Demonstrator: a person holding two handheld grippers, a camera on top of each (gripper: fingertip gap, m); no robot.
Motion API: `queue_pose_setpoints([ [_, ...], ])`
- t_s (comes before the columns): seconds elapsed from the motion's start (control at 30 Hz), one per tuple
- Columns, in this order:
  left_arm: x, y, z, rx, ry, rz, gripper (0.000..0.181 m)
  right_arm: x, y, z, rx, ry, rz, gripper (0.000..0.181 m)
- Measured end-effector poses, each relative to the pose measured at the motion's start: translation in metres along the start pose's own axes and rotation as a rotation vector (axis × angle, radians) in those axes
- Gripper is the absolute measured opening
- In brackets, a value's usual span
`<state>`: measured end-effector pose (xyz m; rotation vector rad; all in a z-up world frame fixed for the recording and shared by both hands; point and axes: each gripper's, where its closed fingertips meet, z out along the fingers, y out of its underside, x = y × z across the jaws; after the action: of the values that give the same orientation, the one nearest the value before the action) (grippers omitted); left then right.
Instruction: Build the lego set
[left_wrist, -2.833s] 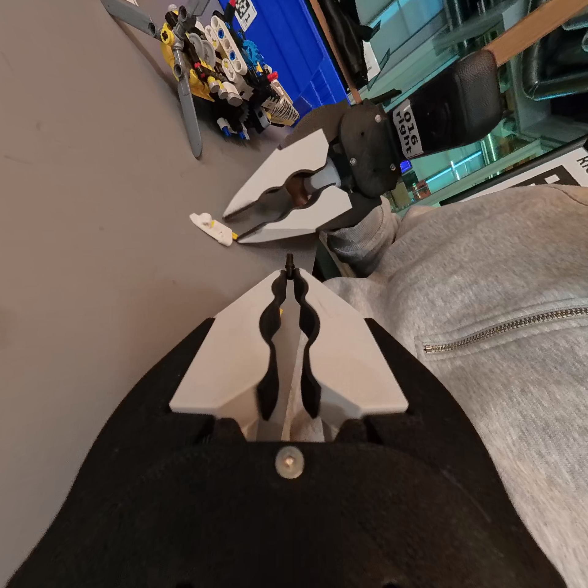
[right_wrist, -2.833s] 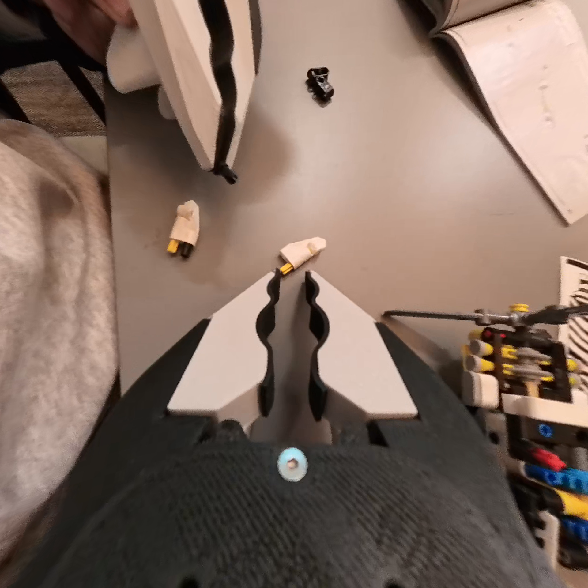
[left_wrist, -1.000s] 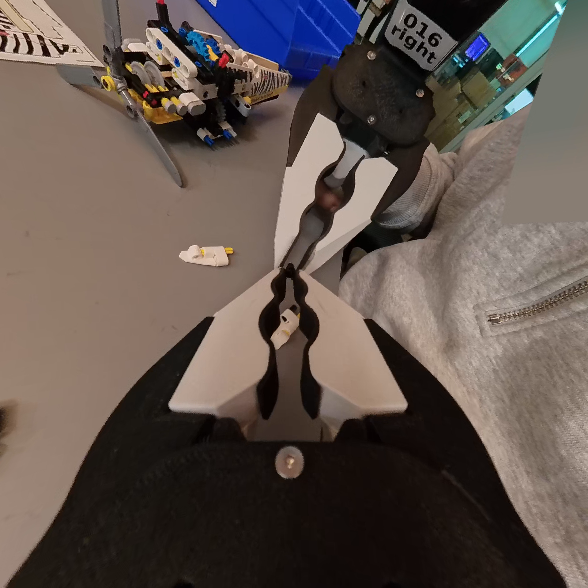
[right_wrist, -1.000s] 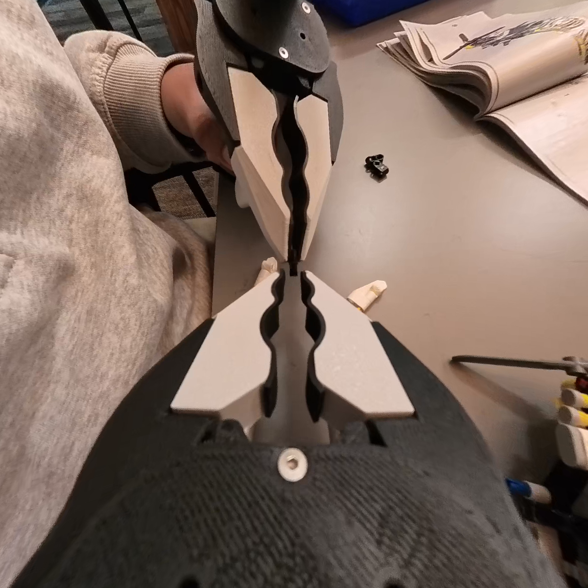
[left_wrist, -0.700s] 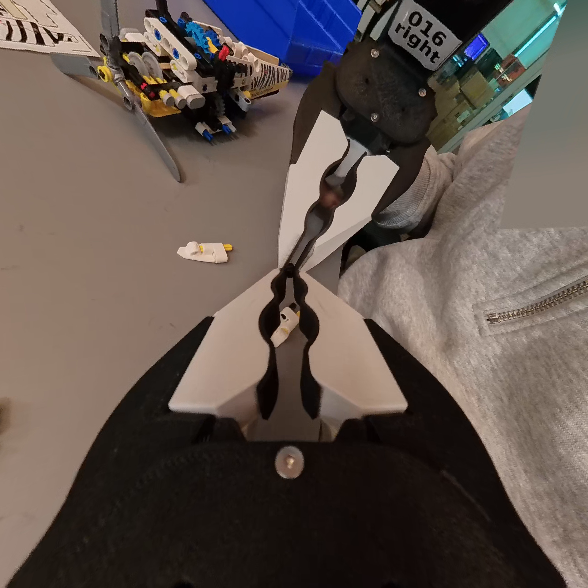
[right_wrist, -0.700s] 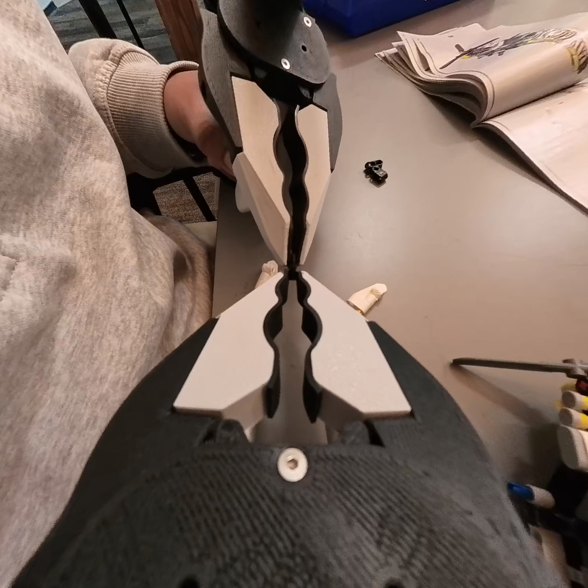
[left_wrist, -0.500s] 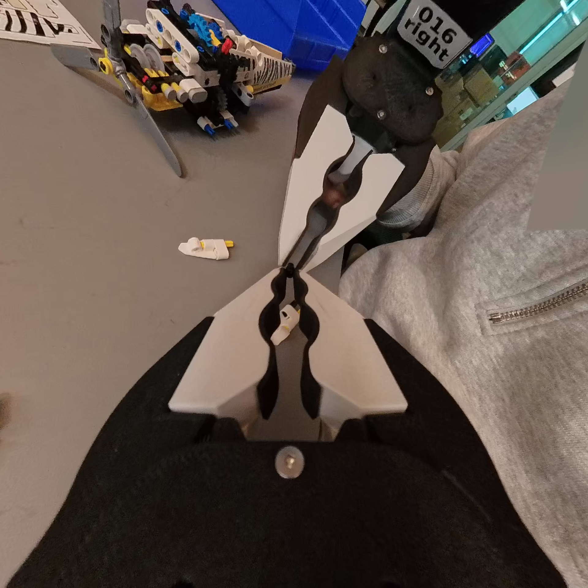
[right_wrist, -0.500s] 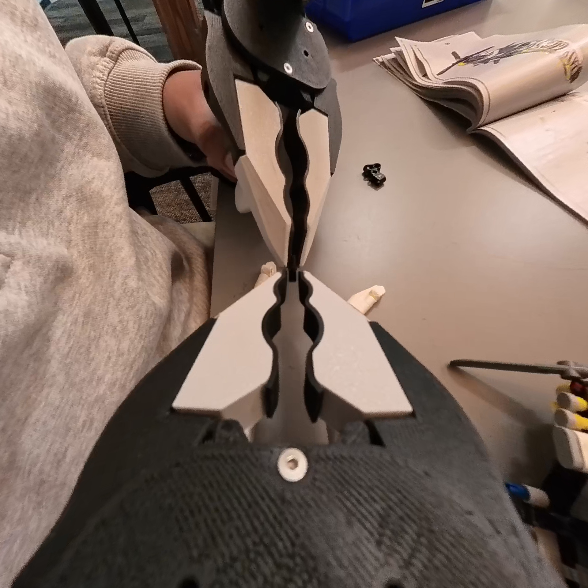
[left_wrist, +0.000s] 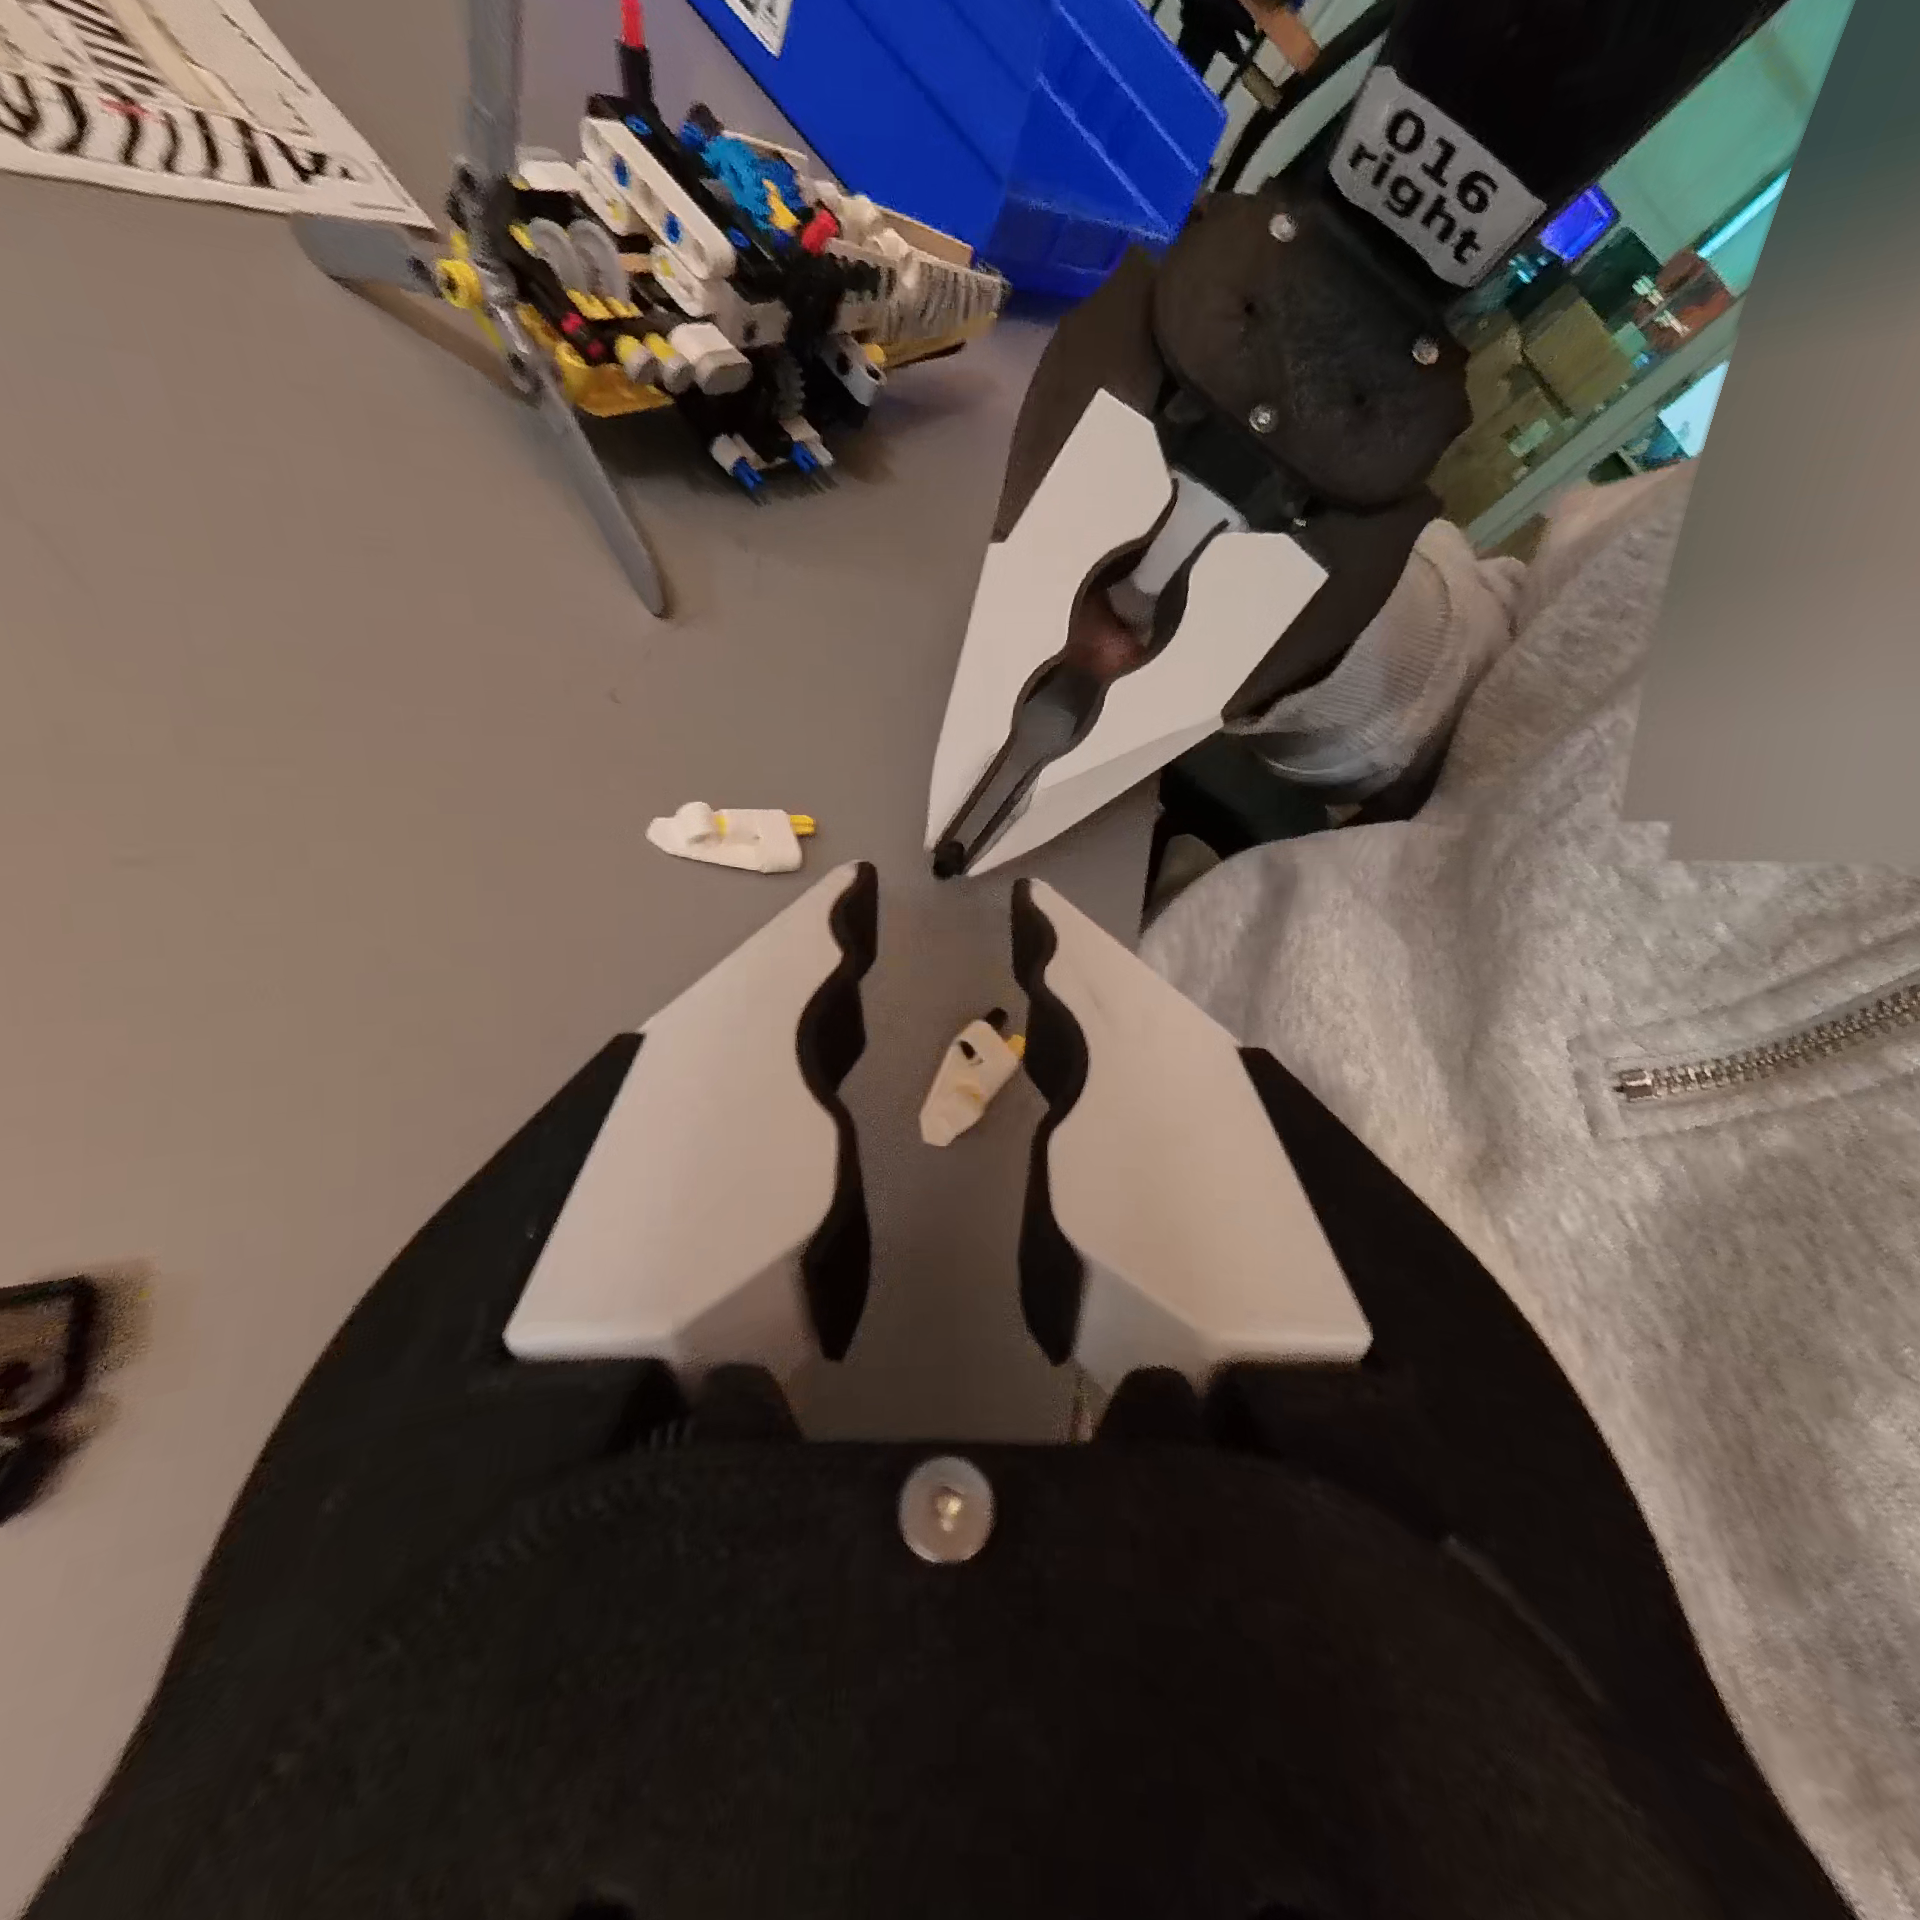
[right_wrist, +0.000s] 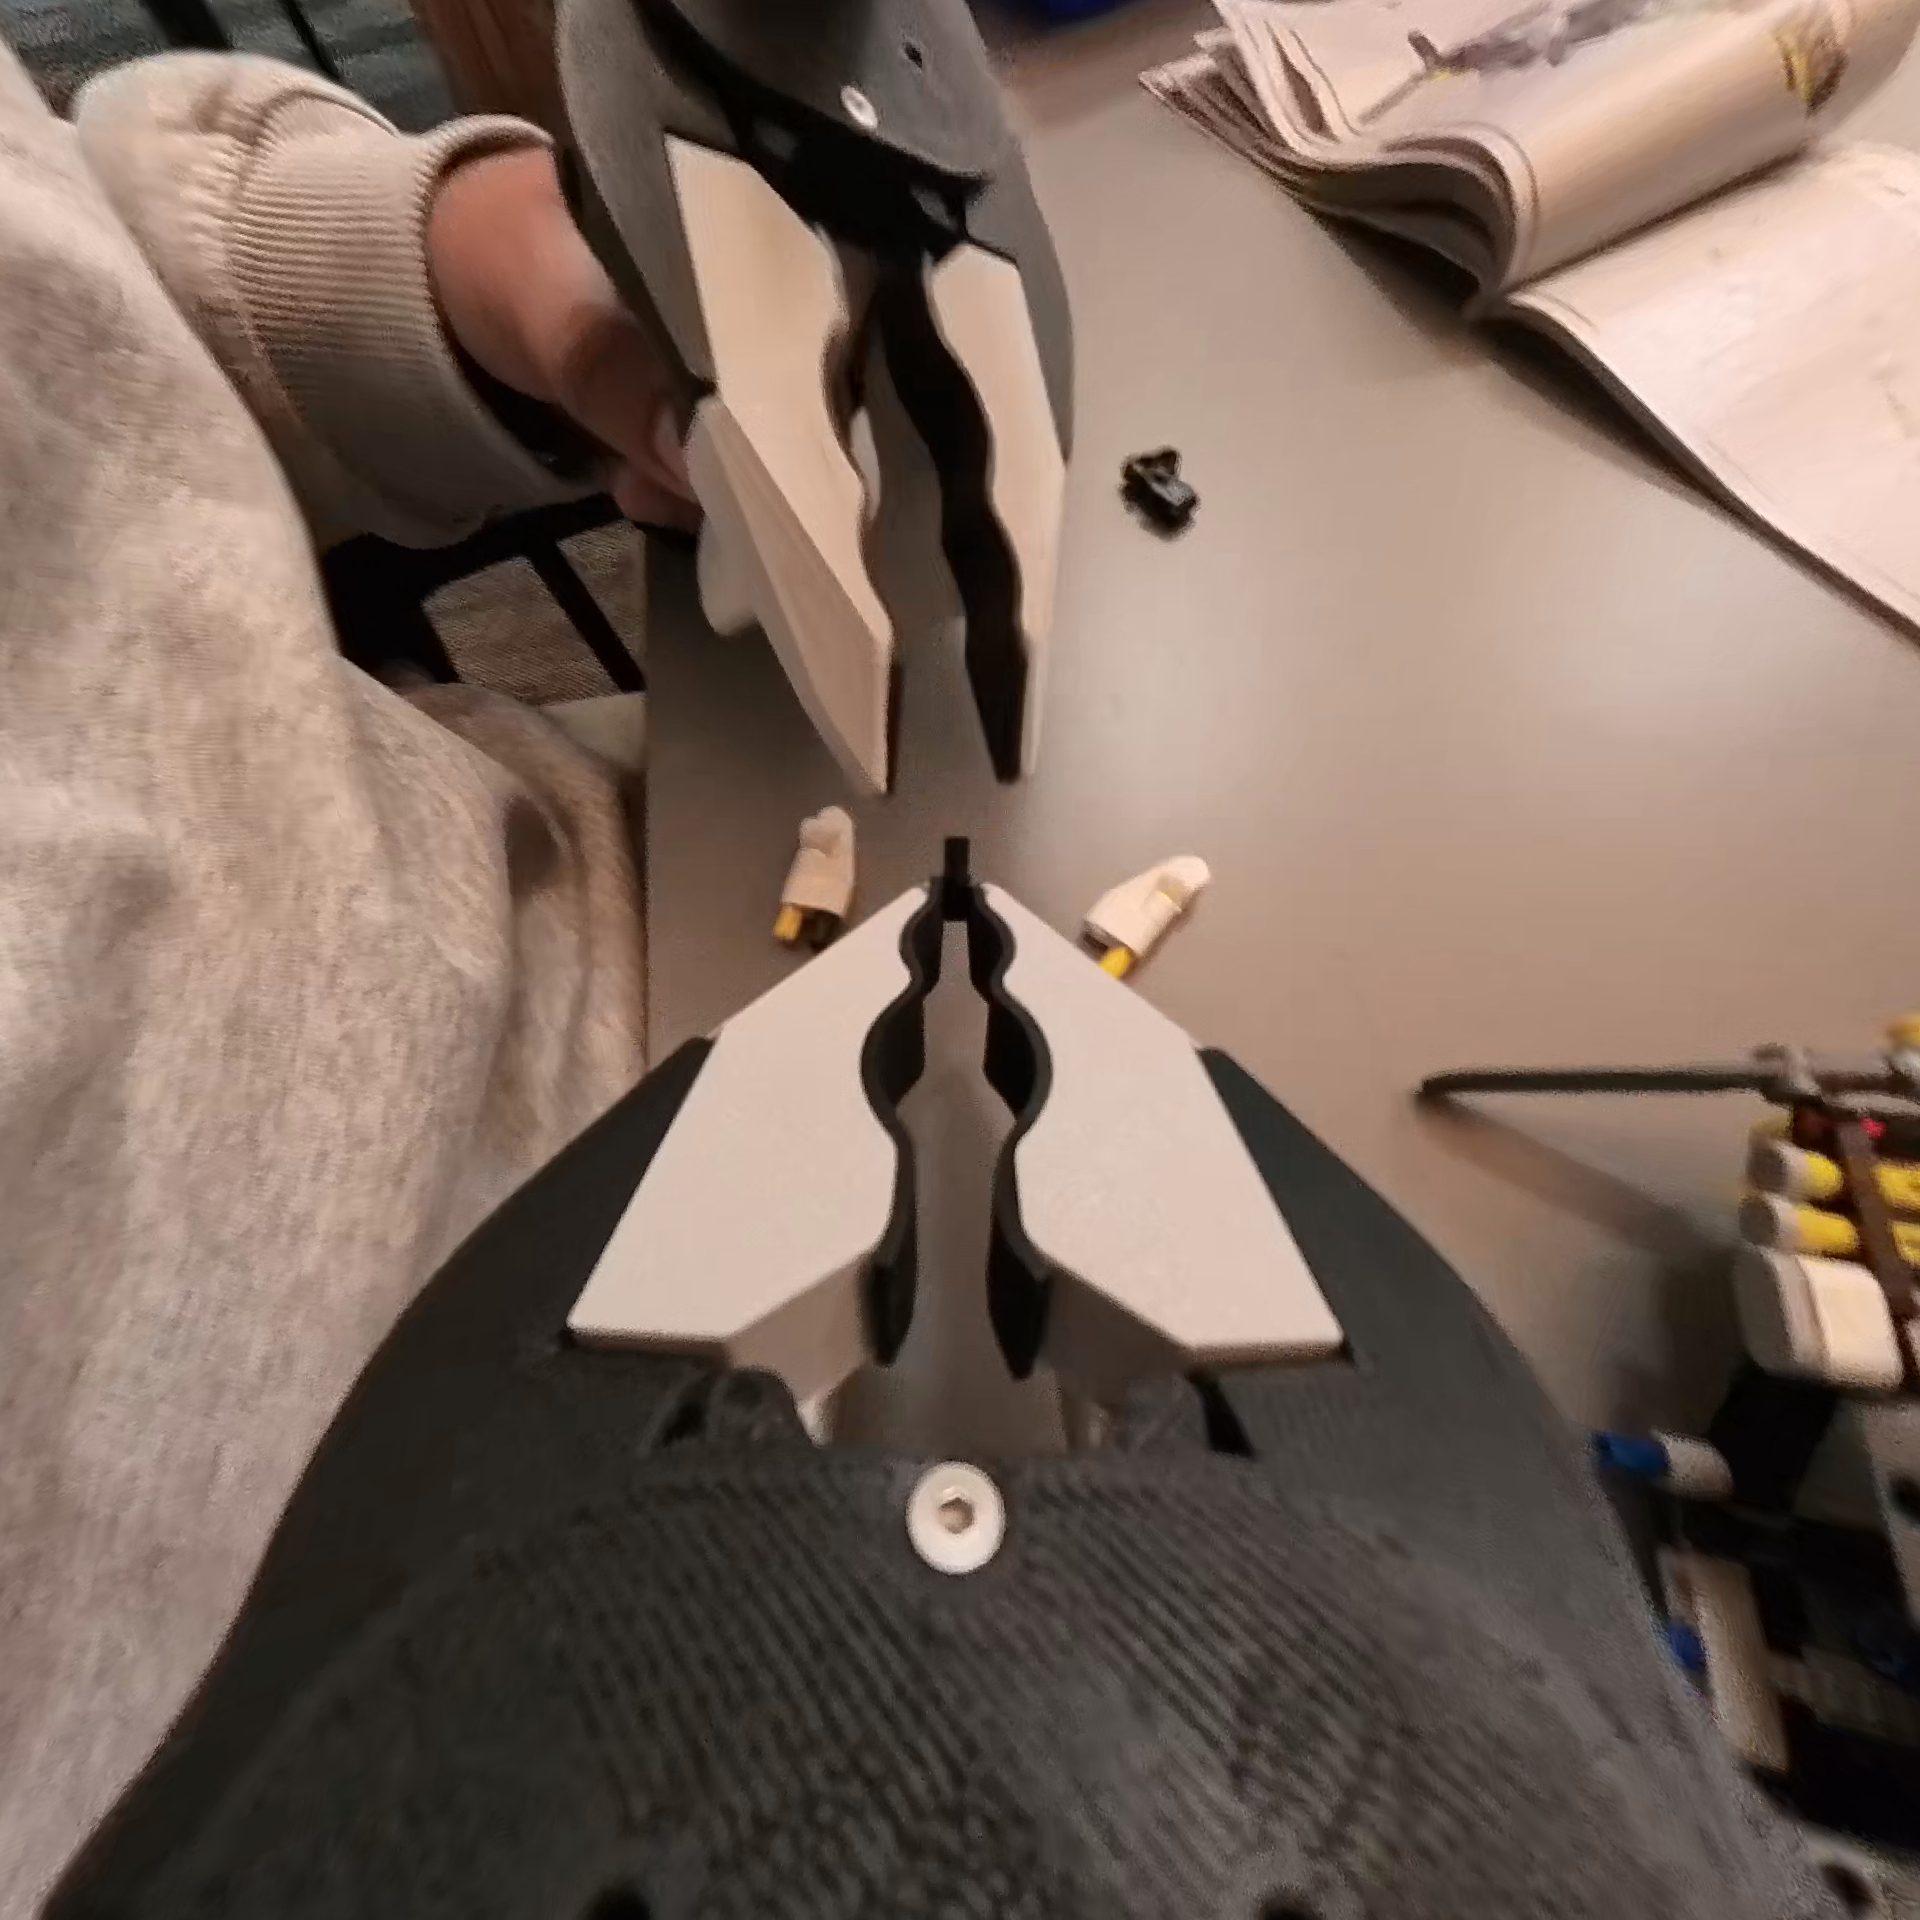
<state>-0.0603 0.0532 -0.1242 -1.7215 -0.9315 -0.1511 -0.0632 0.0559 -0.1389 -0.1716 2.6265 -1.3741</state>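
In the lower middle of the right wrist view, the right gripper (right_wrist: 954, 914) is pinched nearly closed on a small black pin (right_wrist: 953, 868), whose tip pokes out past the fingertips; holding it by one end like this leaves the free end ready, I judge, to be pushed into a hole of another part. Just above it in that frame, the left gripper (right_wrist: 940, 774) hangs with its fingers parted and nothing between them, tips aimed down at the pin but not touching it. In the left wrist view the same gripper (left_wrist: 940, 883) fills the lower centre, spread wide, and between its fingers a white piece (left_wrist: 968, 1075) with yellow and black pegs shows on the grey table (left_wrist: 260, 779) beneath; whether the gripper is close to it I cannot tell. A second white piece (left_wrist: 727, 836) with a yellow peg lies just left of the tips at mid-frame. These two look like the likely hosts for the pin, and both lie loose, so they may slide when pressed. Further off, in the upper left of the left wrist view, the partly built lego model (left_wrist: 686, 301), with a long grey blade, sits well apart. Behind it stands a blue bin (left_wrist: 987, 125), and a printed sheet (left_wrist: 156, 114) lies in the top-left corner. In the right wrist view a stray black connector (right_wrist: 1158, 488) lies above centre, and an open instruction booklet (right_wrist: 1610, 208) lies at upper right. The person's grey sleeve (right_wrist: 312, 291) crowds the left edge.
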Motion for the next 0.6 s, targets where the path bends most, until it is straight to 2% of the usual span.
queue_pose_setpoints([
  [0.13, -0.023, -0.008, 0.003, -0.029, -0.105, 0.041, 0.044, 0.016, 0.012, -0.004, -0.049, 0.094, 0.082, 0.002],
  [0.2, -0.036, -0.010, 0.009, -0.070, -0.170, 0.093, 0.048, 0.018, 0.018, -0.003, -0.085, 0.113, 0.120, 0.002],
  [0.3, -0.045, -0.012, 0.020, -0.130, -0.211, 0.164, 0.045, 0.015, 0.025, 0.002, -0.133, 0.127, 0.150, 0.002],
  [0.4, -0.048, -0.001, 0.029, -0.217, -0.197, 0.131, 0.042, 0.015, 0.028, 0.005, -0.166, 0.151, 0.143, 0.002],
  [0.6, -0.036, 0.011, 0.024, -0.232, -0.141, 0.070, 0.029, 0.019, 0.027, 0.007, -0.191, 0.182, 0.130, 0.002],
])
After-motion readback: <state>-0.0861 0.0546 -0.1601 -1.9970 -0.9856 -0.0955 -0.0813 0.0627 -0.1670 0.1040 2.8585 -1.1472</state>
